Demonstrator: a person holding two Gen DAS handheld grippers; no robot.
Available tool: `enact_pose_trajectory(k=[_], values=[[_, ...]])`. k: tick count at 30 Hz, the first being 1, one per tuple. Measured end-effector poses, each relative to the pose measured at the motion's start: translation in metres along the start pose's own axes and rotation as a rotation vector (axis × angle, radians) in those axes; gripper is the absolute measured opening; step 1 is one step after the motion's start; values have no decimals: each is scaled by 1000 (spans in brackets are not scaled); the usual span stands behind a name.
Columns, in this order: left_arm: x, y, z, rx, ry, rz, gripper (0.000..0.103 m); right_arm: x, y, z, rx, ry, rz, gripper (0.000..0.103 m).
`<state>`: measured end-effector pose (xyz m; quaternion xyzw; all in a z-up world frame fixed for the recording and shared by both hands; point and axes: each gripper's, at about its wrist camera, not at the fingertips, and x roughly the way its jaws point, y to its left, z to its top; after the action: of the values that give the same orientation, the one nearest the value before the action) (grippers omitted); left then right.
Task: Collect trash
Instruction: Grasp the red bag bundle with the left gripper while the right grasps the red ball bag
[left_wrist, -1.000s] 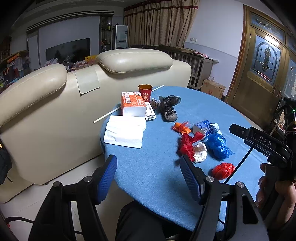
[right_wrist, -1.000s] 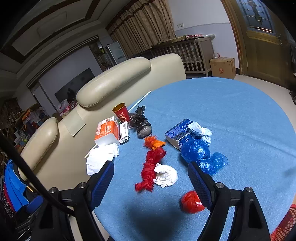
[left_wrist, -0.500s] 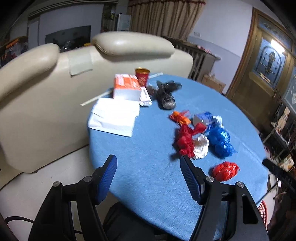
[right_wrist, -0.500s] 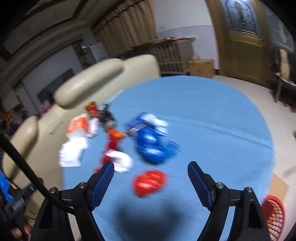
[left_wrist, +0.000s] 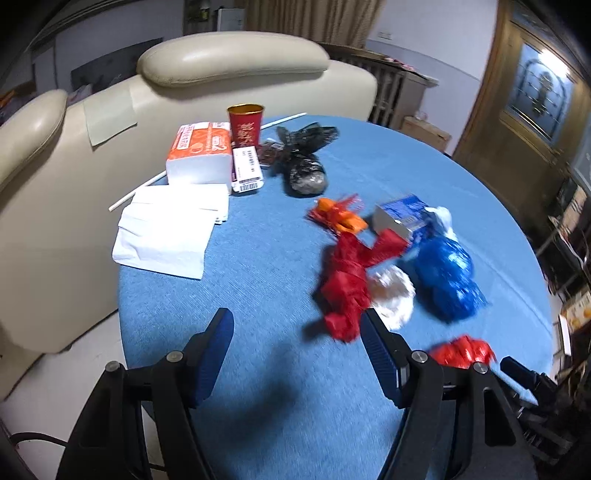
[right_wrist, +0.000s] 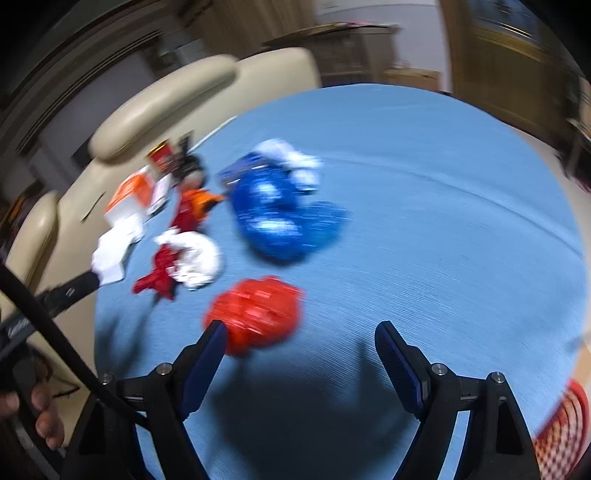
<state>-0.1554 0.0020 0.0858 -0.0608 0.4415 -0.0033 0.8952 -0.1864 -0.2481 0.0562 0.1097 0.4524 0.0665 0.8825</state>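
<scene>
Trash lies on a round blue table (left_wrist: 266, 258): a long red bag (left_wrist: 347, 280), a white wad (left_wrist: 391, 291), a blue bag (left_wrist: 447, 277), a small red crumpled bag (left_wrist: 461, 350), an orange wrapper (left_wrist: 340, 218), a blue carton (left_wrist: 402, 218) and a black bag (left_wrist: 304, 162). My left gripper (left_wrist: 297, 350) is open and empty above the table, just short of the long red bag. My right gripper (right_wrist: 299, 354) is open and empty; the small red bag (right_wrist: 258, 314) lies just ahead of its left finger. The right wrist view is blurred.
A red cup (left_wrist: 245, 125), an orange tissue pack (left_wrist: 199, 155), white napkins (left_wrist: 170, 229) and a white stick stand at the table's far left. A beige sofa (left_wrist: 229, 62) backs the table. A red basket (right_wrist: 561, 428) sits on the floor at right.
Both grippers have moved forward and lower over the table. The right one swung right, so the small red bag now lies close in front of it. Both stay open.
</scene>
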Motion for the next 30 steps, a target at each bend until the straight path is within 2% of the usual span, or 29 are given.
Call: enact_pose_trajectory(k=[2,10,12,13,18,21,27,28,29,30], values=[[7,0,4,-5,2,8,71,10,11,1,-62,-4,-21,84],[41,-20,21,5,43,-57,71,30,33,4,-159,41,58,84],[45,-24,27,19,35,-68,71,30,37,2,-155,40,85,71],[48,-25,29,30,35,-75,71,29,39,1,-152,37,86,58],[59,-21,32,38,51,-114,71,28,39,-3,-90,41,84,56],[67,-20,29,61,69,-140,72,26,42,-5,-74,29,50,55],[105,-11,23,27,184,-216,71,33,64,-9,-91,16,-30,56],[105,-11,23,38,161,-229,71,36,66,-11,-94,22,-37,56],[105,-11,23,51,153,-234,61,37,66,-13,-94,29,-48,56],[105,-11,23,59,163,-251,44,39,65,-15,-90,35,-52,56]])
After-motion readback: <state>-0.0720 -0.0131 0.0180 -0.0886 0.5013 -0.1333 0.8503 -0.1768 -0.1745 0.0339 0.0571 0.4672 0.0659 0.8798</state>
